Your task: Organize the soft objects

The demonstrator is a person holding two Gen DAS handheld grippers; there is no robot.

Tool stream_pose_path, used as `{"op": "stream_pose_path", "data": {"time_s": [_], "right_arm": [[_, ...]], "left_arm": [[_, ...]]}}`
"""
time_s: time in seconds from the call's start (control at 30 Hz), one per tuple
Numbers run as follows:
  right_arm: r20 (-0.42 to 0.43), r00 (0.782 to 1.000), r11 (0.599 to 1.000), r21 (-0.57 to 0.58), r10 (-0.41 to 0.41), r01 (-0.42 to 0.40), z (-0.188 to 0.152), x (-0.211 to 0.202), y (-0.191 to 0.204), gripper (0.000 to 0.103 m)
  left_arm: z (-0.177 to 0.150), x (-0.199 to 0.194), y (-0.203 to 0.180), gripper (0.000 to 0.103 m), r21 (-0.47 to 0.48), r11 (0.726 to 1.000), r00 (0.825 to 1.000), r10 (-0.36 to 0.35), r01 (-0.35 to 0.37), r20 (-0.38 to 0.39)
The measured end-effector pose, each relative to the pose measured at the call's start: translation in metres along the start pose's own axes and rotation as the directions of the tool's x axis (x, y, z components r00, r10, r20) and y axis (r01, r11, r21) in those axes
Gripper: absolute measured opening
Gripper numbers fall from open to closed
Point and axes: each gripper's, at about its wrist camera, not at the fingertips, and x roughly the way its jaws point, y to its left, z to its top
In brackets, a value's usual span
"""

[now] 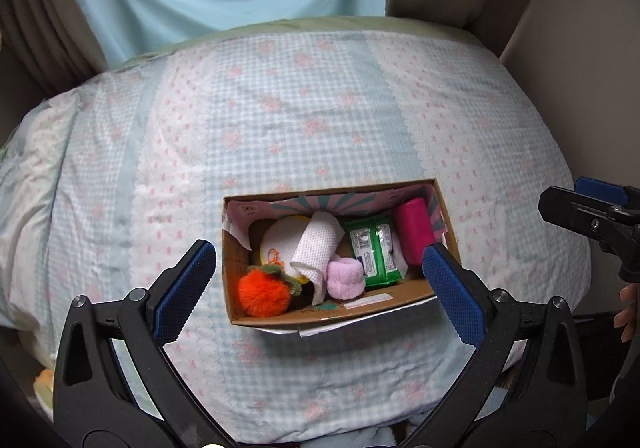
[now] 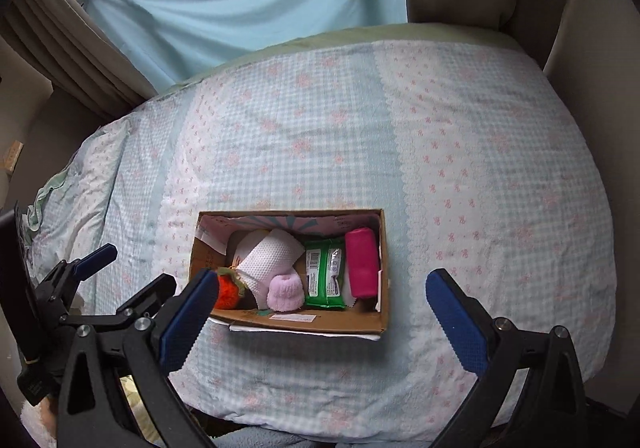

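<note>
Left hand-held gripper (image 1: 319, 288): black plastic frame, triangular cut-outs, silver screws, blue textured pads (image 1: 185, 290). Right hand-held gripper (image 2: 318, 322): same black build, blue pads (image 2: 456, 322), silver screws.

An open cardboard box (image 1: 400, 294) sits on a bed, packed with soft things. At its left end lies a fluffy orange pompom (image 1: 264, 294), with a white textured cloth (image 1: 316, 244) draped beside it. A small pale pink fuzzy piece (image 1: 345, 279) rests in the middle front. To its right lies a flat green wipes pack (image 1: 372, 250), then a bright pink roll (image 1: 413, 232) against the right wall.
</note>
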Motion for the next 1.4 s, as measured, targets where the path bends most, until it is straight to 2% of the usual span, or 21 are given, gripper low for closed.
{"op": "stream_pose_path", "data": {"time_s": [0.1,0.2,0.27,0.4,0.5,0.6,0.9,1.4], "right_arm": [[0.104,0.994,0.999,-0.035,-0.031,0.035,0.005,-0.053,-0.012,0.103],[0.197,0.979,0.996,-0.054,-0.055,0.067,0.004,-0.098,-0.026,0.103],[0.256,0.963,0.993,-0.062,-0.08,0.099,-0.001,-0.124,-0.036,0.103],[0.339,0.933,0.988,-0.051,-0.119,0.144,-0.013,-0.162,-0.059,0.103],[0.376,0.918,0.987,-0.036,-0.129,0.154,-0.022,-0.181,-0.075,0.103],[0.396,0.906,0.984,-0.032,-0.146,0.172,-0.031,-0.19,-0.087,0.103],[0.42,0.894,0.981,-0.041,-0.155,0.189,-0.045,-0.201,-0.095,0.103],[0.439,0.885,0.98,-0.047,-0.156,0.196,-0.049,-0.206,-0.094,0.103]], "left_arm": [[0.012,-0.05,-0.012,0.103,-0.075,0.997,0.994,0.016,-0.008,0.106],[0.019,-0.101,-0.029,0.103,-0.135,0.991,0.977,0.035,-0.006,0.212],[0.02,-0.13,-0.044,0.103,-0.152,0.988,0.958,0.046,-0.003,0.284],[0.014,-0.179,-0.083,0.103,-0.132,0.99,0.91,0.095,-0.045,0.403],[0.006,-0.203,-0.104,0.103,-0.132,0.99,0.88,0.101,-0.044,0.463],[-0.001,-0.215,-0.122,0.103,-0.137,0.989,0.863,0.118,-0.058,0.492],[-0.016,-0.224,-0.157,0.103,-0.123,0.99,0.854,0.116,-0.062,0.507],[-0.019,-0.221,-0.162,0.103,-0.102,0.993,0.853,0.102,-0.058,0.512]]}}
